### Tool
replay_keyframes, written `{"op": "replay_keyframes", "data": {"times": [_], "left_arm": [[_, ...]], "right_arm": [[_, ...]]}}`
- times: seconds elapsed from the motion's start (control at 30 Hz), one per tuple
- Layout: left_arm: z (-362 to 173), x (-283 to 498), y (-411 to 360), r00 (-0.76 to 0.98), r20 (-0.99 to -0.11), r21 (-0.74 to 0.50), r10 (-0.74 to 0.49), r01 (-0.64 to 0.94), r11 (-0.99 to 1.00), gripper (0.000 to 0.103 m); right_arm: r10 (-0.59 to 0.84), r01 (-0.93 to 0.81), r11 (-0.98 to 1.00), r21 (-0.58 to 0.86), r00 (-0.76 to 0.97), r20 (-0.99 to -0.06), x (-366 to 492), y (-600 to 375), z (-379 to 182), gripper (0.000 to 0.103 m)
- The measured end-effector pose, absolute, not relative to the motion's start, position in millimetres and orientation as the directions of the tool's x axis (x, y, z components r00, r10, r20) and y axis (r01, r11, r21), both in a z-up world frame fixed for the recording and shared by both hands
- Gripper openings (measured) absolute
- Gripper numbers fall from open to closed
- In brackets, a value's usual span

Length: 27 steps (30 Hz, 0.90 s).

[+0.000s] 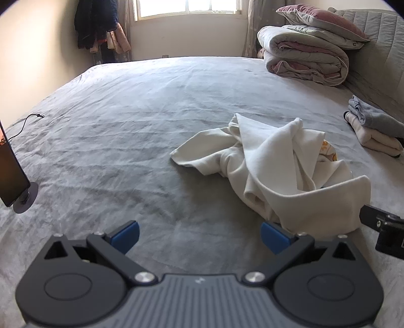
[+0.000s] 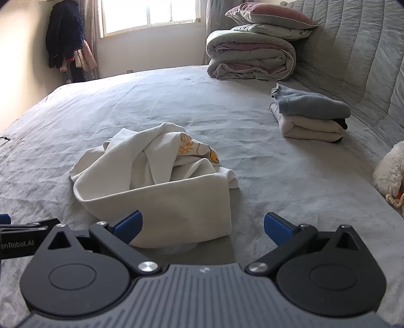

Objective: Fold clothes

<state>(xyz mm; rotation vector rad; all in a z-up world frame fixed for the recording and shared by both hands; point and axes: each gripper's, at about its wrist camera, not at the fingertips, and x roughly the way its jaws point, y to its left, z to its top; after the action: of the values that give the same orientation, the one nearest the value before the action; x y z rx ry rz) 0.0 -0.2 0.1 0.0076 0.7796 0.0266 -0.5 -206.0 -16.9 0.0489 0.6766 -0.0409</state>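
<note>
grey bed (image 1: 113, 121), sunlit window (image 1: 186, 7), stacked quilts (image 2: 250, 58)

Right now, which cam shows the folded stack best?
Right wrist: the folded stack sits whole in view, grey layer on top of cream ones. The left wrist view catches it only at the right edge, cropped and distorted.

We see a cream garment (image 2: 154, 186) crumpled in a heap on the bed (image 2: 176, 101), yellow print showing. A folded stack (image 2: 310, 116) lies well apart, grey on top.
</note>
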Motion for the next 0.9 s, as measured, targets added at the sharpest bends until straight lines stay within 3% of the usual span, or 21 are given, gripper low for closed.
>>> {"op": "replay_keyframes", "data": {"times": [0.9], "left_arm": [[-3.7, 0.1, 0.2, 0.701, -0.711, 0.033, 0.054, -0.044, 0.998, 0.102]], "right_arm": [[-0.023, 0.052, 0.998, 0.027, 0.773, -0.634, 1.2, -208.3, -20.3, 0.103]]}}
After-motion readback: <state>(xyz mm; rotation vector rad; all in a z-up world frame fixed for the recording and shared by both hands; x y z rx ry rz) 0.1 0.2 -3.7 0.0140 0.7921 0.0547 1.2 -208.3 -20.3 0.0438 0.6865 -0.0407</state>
